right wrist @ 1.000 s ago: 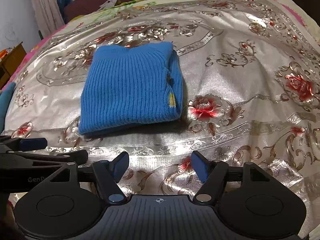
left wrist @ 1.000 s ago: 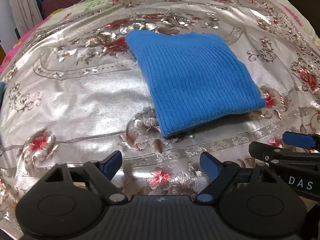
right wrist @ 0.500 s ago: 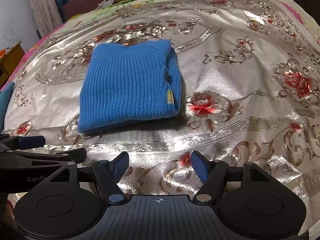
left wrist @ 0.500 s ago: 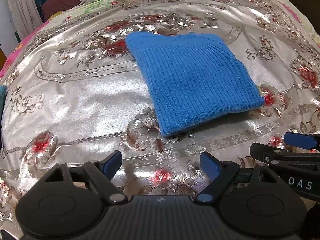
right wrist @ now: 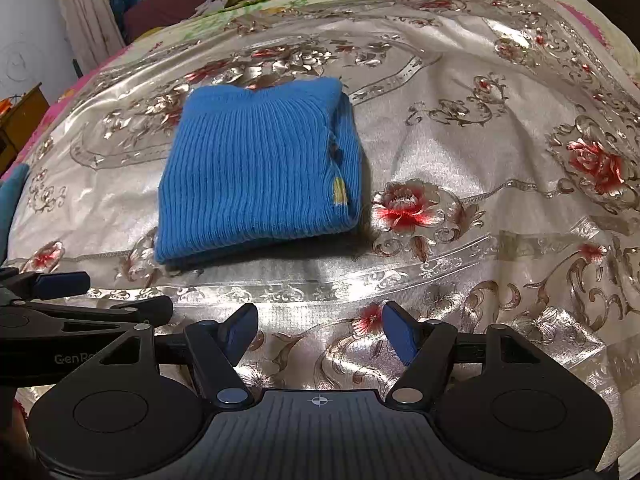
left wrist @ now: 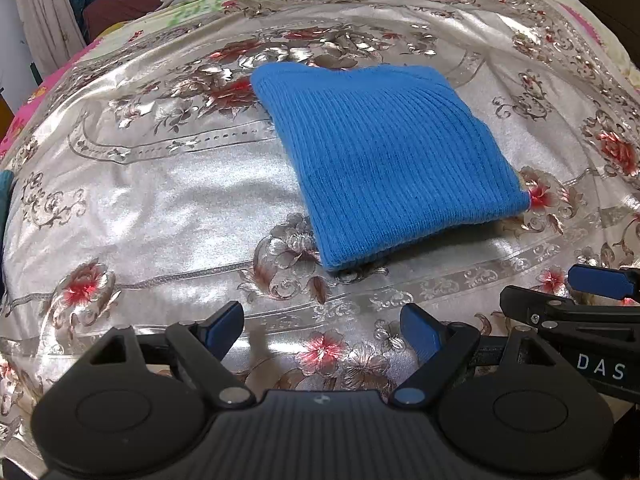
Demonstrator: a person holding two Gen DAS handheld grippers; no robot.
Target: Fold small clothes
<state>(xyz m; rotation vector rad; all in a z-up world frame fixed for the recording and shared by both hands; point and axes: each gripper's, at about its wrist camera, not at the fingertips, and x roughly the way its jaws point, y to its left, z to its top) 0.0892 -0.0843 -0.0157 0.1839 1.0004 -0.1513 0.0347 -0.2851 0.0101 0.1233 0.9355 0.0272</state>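
Sweater [left wrist: 384, 168]: bright blue ribbed knit, folded into a neat square, small yellow patch at its right edge.
Where: flat on the shiny flowered bedspread [left wrist: 160, 184], ahead of both grippers, touching neither.
Left gripper [left wrist: 322, 326]: fingers spread wide, nothing between them.
Right gripper [right wrist: 318, 330]: spread wide too, empty.
Writing: "DAS" on the right gripper's side; "GenR", cut off, on the left's.

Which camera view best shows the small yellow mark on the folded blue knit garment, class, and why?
The right wrist view: the yellow mark sits in plain sight on the blue knit garment, along its layered right edge. The left wrist view shows only the garment's ribbed top surface; that edge faces away, hiding the mark.
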